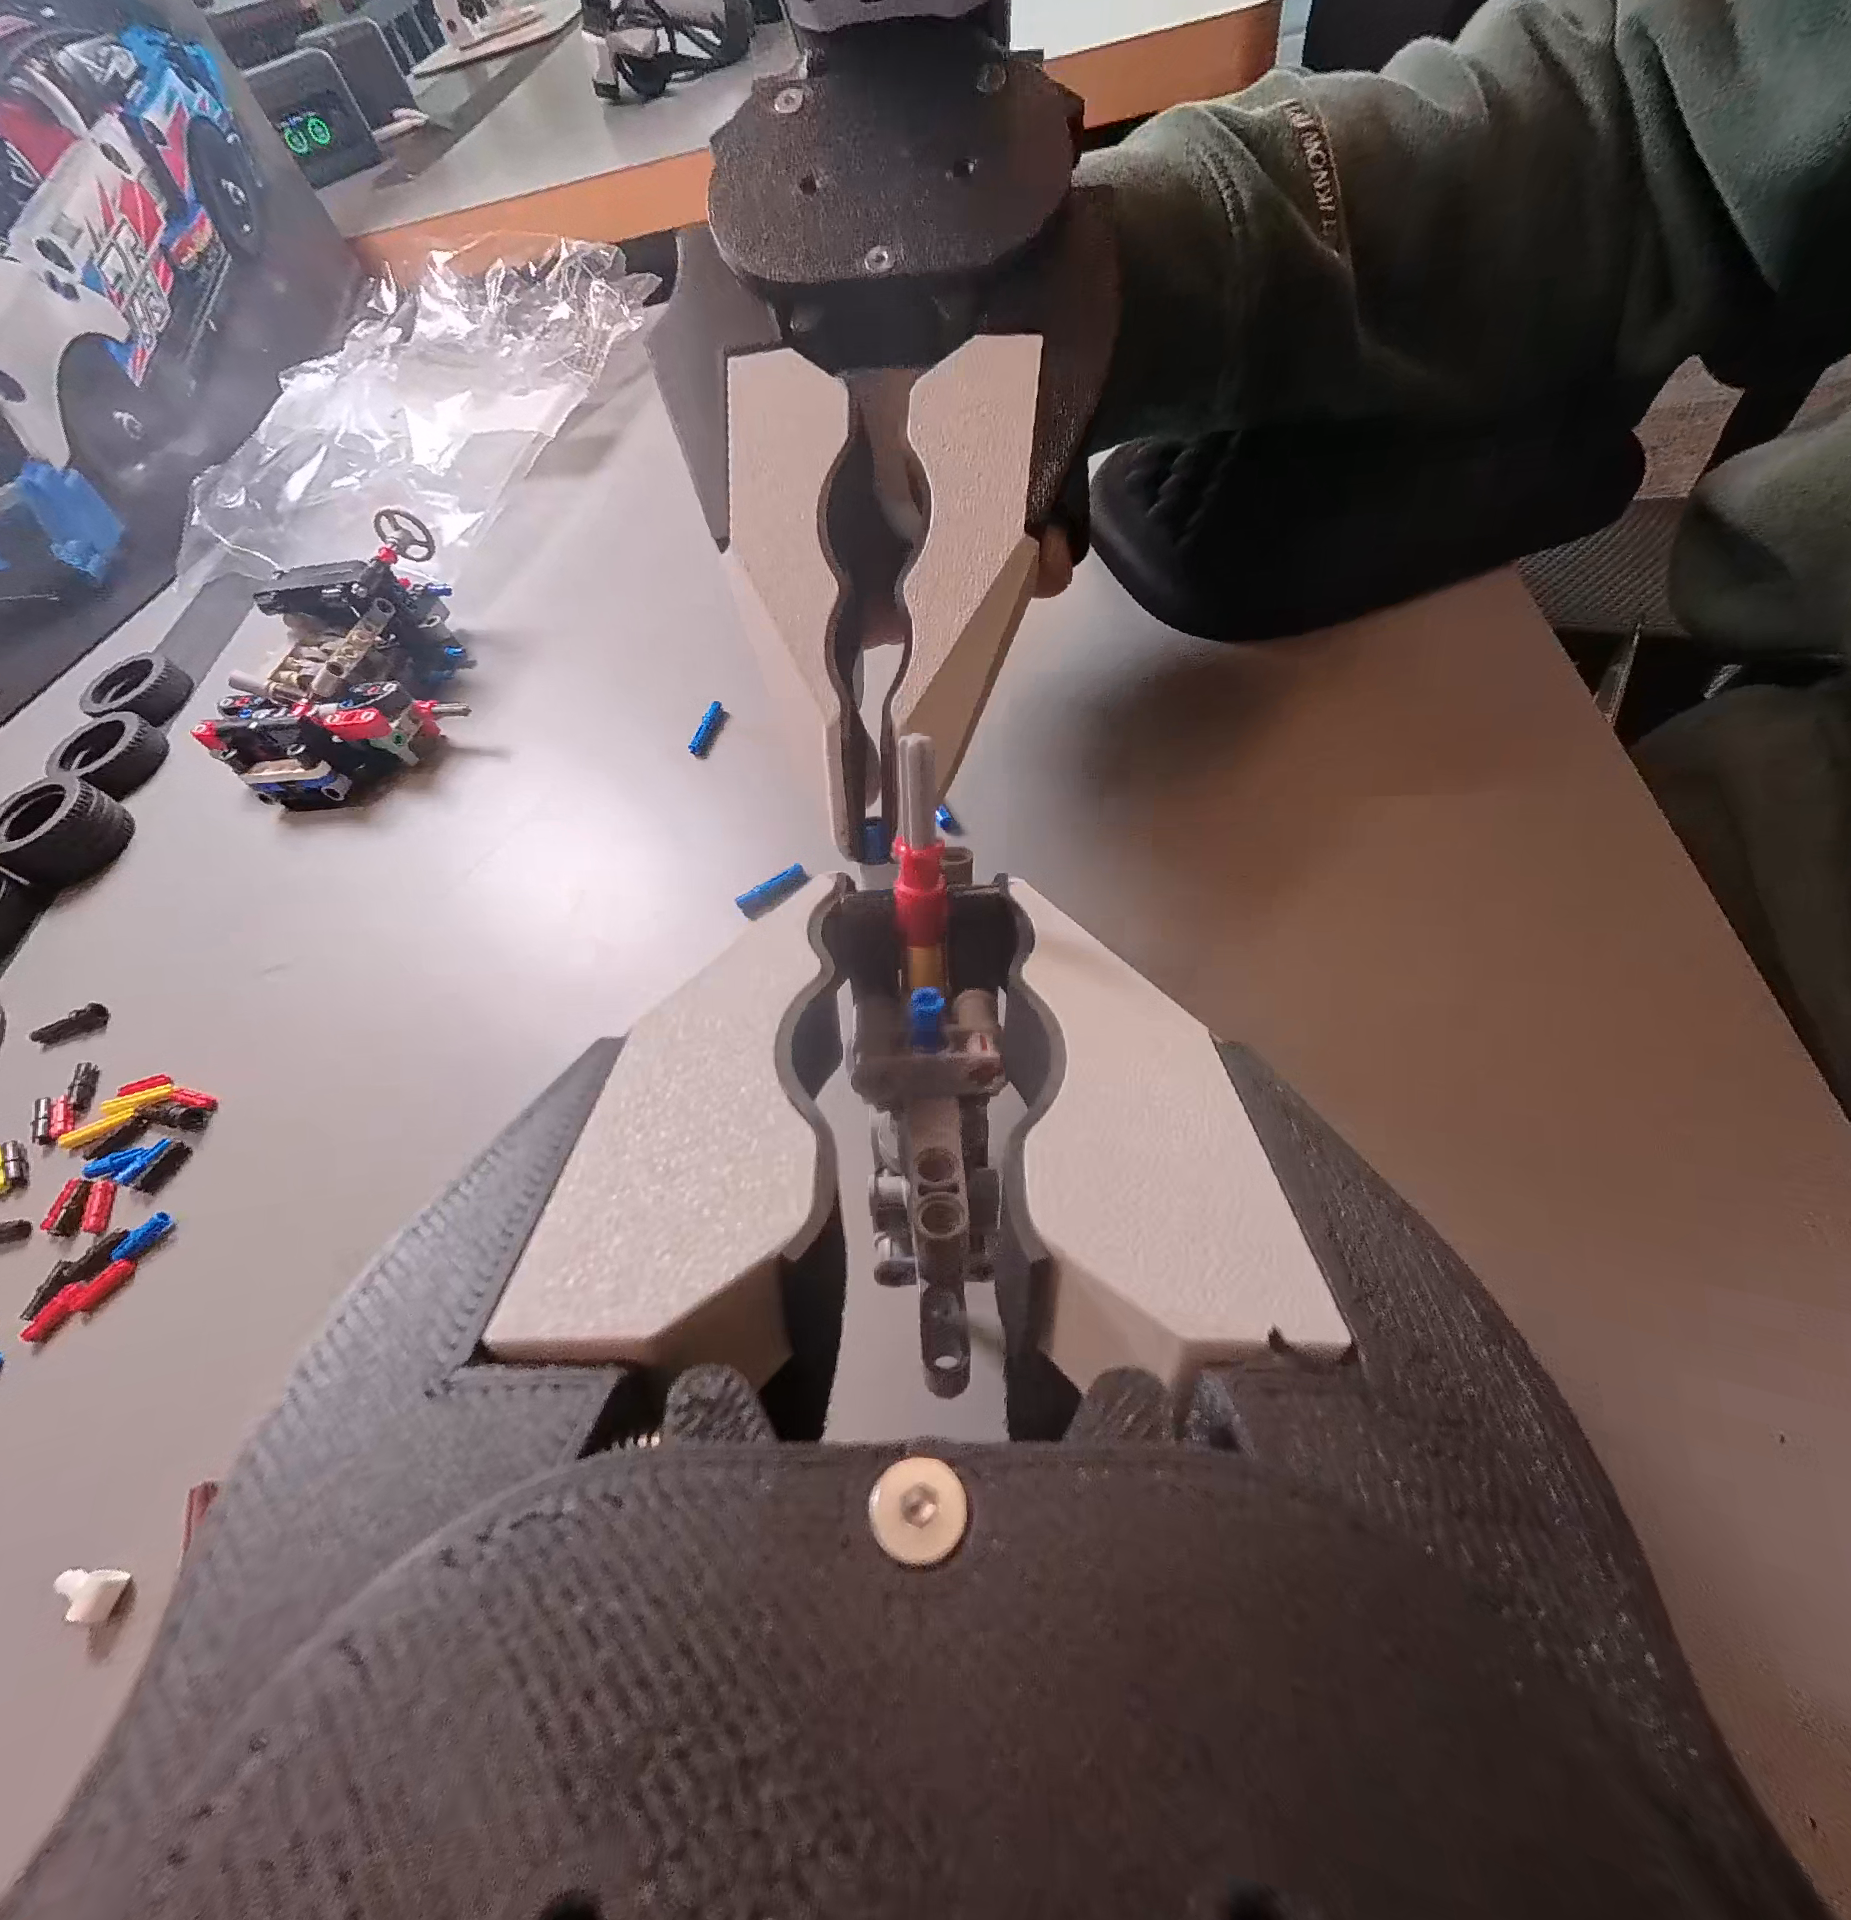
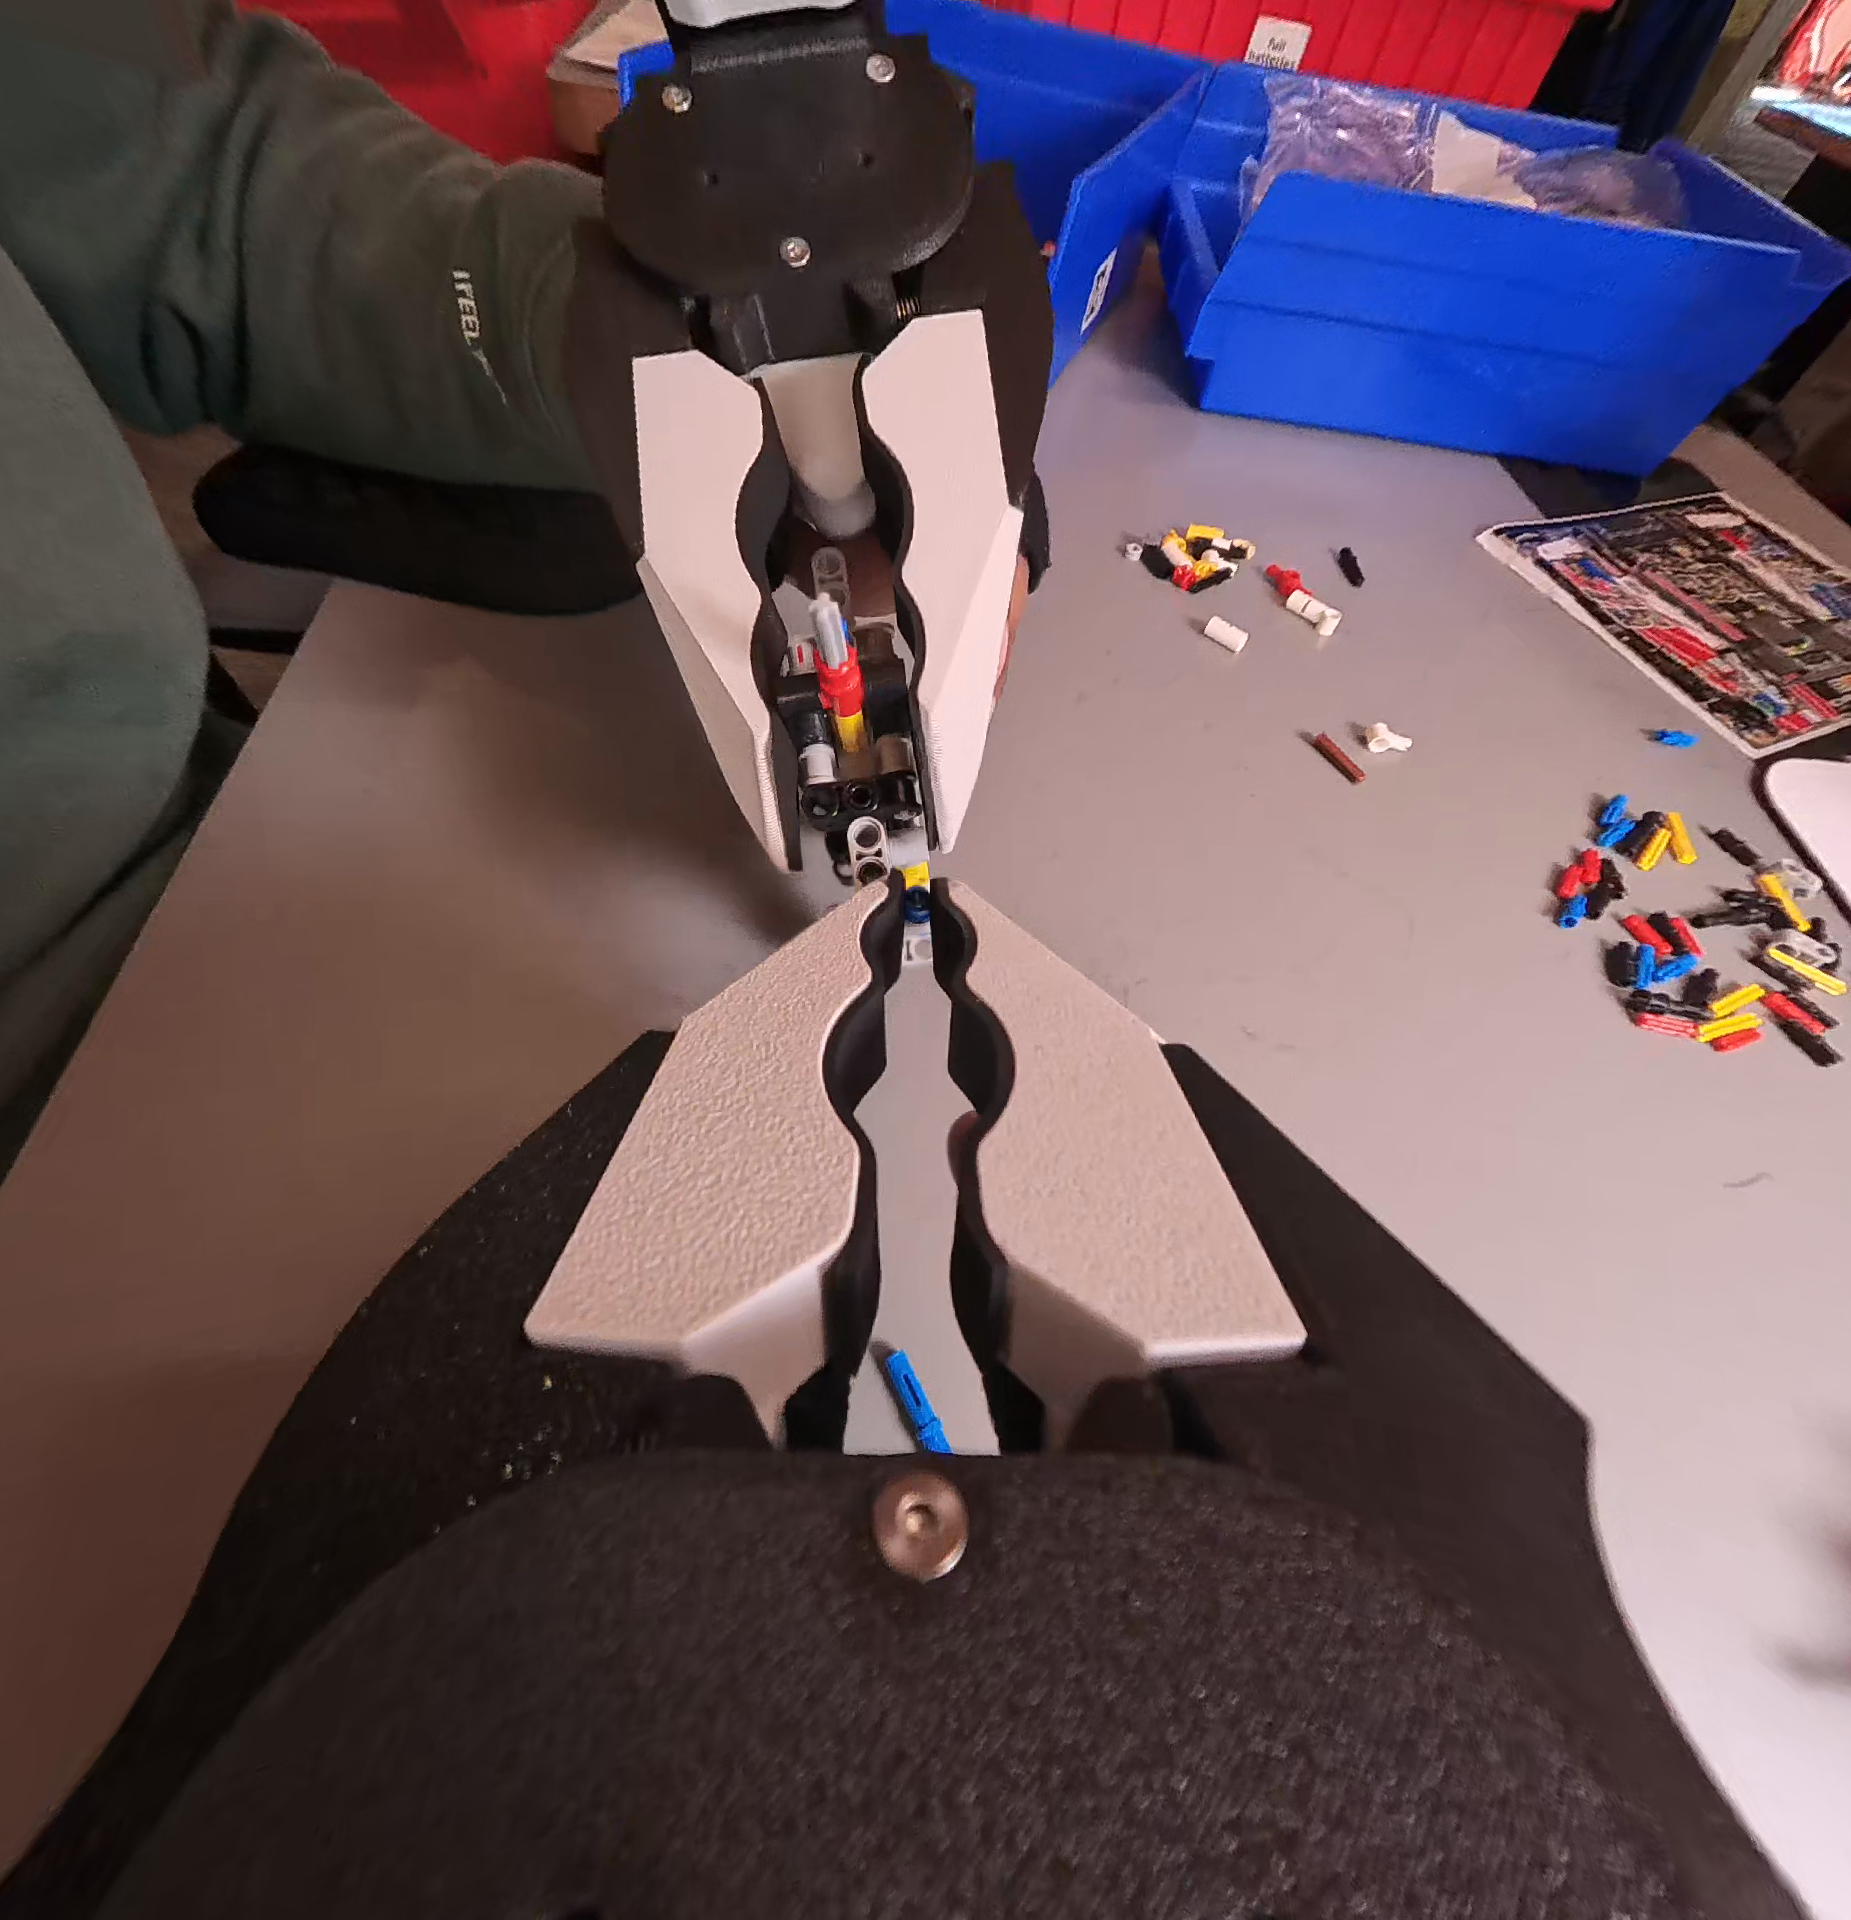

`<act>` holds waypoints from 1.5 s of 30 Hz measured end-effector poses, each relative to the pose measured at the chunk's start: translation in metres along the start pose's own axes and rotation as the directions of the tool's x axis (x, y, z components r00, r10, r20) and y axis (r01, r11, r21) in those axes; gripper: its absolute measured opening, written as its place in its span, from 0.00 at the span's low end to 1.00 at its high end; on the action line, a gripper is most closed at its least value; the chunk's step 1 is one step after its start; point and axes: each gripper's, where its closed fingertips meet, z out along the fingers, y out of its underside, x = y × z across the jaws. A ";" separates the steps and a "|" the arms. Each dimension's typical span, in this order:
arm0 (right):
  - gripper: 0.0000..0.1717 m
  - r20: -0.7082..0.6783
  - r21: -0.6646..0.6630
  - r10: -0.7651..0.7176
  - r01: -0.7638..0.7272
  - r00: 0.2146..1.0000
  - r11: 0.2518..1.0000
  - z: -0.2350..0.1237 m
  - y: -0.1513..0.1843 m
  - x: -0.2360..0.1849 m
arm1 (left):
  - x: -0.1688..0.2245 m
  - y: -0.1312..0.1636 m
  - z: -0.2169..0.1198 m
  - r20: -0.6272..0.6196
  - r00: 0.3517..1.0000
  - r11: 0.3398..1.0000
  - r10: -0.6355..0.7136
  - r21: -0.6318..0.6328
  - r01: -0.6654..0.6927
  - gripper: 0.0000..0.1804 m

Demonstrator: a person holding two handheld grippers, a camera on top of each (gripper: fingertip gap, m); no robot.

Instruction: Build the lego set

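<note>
Clamping the small grey brick sub-assembly (image 1: 926, 1122), the left gripper (image 1: 926, 894) met the right gripper (image 2: 913, 902), pinched on a blue pin (image 2: 913, 906) at the assembly's edge above the table (image 1: 1316, 831); misalignment could eject that pin.

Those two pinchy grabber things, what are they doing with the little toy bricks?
A person in green sleeves holds a grabber in each hand over a grey table. The left gripper clamps a small brick assembly of grey beams with a red and yellow piece and a grey axle sticking out. The right gripper faces it, pinching a small blue pin right at the assembly's end. Loose coloured pins, black tyres and a half-built car chassis lie around.
</note>
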 end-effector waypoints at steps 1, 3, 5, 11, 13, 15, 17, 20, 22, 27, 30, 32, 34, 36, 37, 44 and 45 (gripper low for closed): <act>0.02 -0.008 0.003 -0.001 0.001 1.000 1.000 0.001 0.001 0.001 | -0.001 0.000 0.000 0.004 1.000 1.000 -0.003 0.006 0.003 0.13; 0.01 -0.021 0.022 0.010 -0.009 1.000 1.000 0.001 0.000 0.003 | -0.002 0.000 0.000 0.009 1.000 1.000 -0.018 0.024 0.018 0.13; 0.02 -0.027 0.032 0.022 -0.021 0.999 0.999 0.002 0.002 0.004 | -0.004 0.002 0.002 0.004 0.998 0.998 -0.055 0.032 0.055 0.17; 0.01 -0.044 0.084 0.029 -0.025 0.999 0.996 0.004 0.000 0.003 | -0.001 0.021 0.015 0.025 1.000 0.998 -0.005 -0.062 0.006 0.22; 0.01 -0.062 0.074 -0.001 0.005 0.998 0.997 0.004 0.002 0.003 | 0.001 0.025 0.020 0.036 0.999 0.996 0.033 -0.085 -0.030 0.21; 0.01 -0.064 0.095 0.007 -0.001 0.998 0.995 0.003 -0.001 0.002 | -0.002 0.021 0.022 0.073 0.995 0.996 0.065 -0.068 -0.060 0.21; 0.01 -0.068 0.103 -0.006 0.013 0.998 0.995 0.003 -0.001 0.002 | -0.004 0.013 0.022 0.084 0.995 0.998 0.060 -0.025 -0.058 0.15; 0.01 -0.073 0.108 -0.020 0.028 0.997 0.994 0.001 -0.001 0.001 | -0.004 0.012 0.023 0.070 0.997 0.999 0.043 -0.006 -0.043 0.14; 0.01 -0.079 0.087 -0.033 0.040 0.996 0.995 0.001 0.002 0.002 | -0.005 0.015 0.025 0.066 0.997 0.998 0.047 -0.045 -0.045 0.14; 0.01 -0.048 0.070 -0.022 0.026 0.999 0.997 -0.003 0.005 0.002 | -0.005 0.017 0.029 0.053 0.997 0.996 0.050 -0.073 -0.046 0.14; 0.01 -0.043 0.063 -0.045 0.047 0.998 0.997 -0.006 0.003 0.000 | -0.004 0.014 0.030 0.043 0.998 0.997 0.052 -0.065 -0.049 0.14; 0.01 -0.033 0.075 -0.043 0.045 0.999 0.996 -0.008 0.000 -0.001 | -0.003 0.011 0.030 0.035 0.999 0.998 0.041 -0.047 -0.039 0.14; 0.01 -0.040 0.059 -0.075 0.077 0.996 0.995 -0.010 -0.001 -0.002 | -0.003 0.010 0.030 0.036 0.998 0.998 0.042 -0.046 -0.041 0.14; 0.01 -0.035 0.066 -0.072 0.074 0.997 0.995 -0.012 -0.003 -0.002 | -0.002 0.008 0.031 0.031 0.999 0.999 0.027 -0.037 -0.026 0.14; 0.01 -0.038 0.058 -0.080 0.082 0.996 0.995 -0.013 -0.003 -0.002 | -0.002 0.008 0.031 0.031 0.999 0.999 0.027 -0.040 -0.026 0.14; 0.01 -0.034 0.062 -0.082 0.084 0.996 0.995 -0.018 -0.008 -0.003 | -0.002 0.004 0.032 0.026 1.000 1.000 0.011 -0.026 -0.010 0.14; 0.01 -0.030 0.066 -0.073 0.074 0.997 0.995 -0.018 -0.008 -0.002 | -0.003 0.004 0.032 0.027 1.000 1.000 0.013 -0.026 -0.012 0.14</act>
